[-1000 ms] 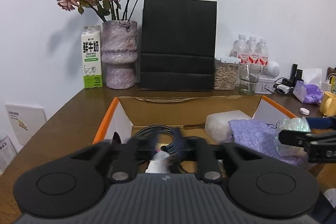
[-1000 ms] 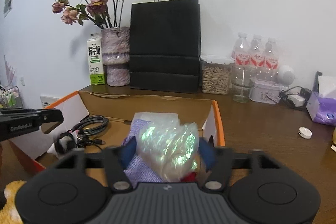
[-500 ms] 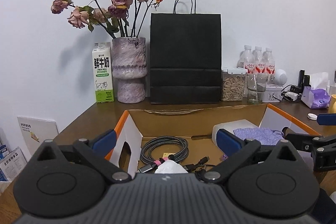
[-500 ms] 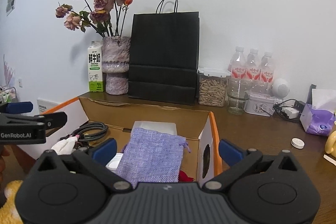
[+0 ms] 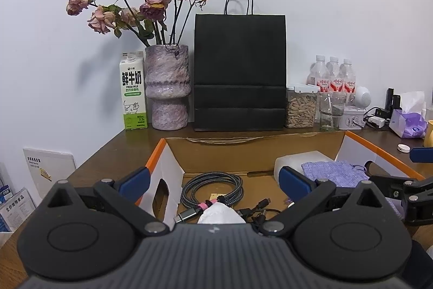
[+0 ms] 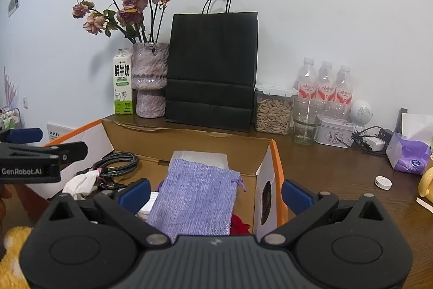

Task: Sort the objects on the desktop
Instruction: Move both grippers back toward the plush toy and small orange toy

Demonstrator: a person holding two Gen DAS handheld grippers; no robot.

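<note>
Both grippers wide open, empty, above cardboard box (image 5: 254, 153).
Left gripper (image 5: 213, 180) over coiled cable (image 5: 211, 187), lower centre; right gripper (image 6: 215, 190) over purple pouch (image 6: 196, 197), touching nothing.

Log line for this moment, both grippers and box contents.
left gripper: open, empty | right gripper: open, empty | cardboard box: holds purple pouch, coiled cable, white wad

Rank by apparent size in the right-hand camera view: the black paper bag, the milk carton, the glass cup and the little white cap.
1. black paper bag
2. milk carton
3. glass cup
4. white cap, smallest although it lies nearer the camera.
</note>
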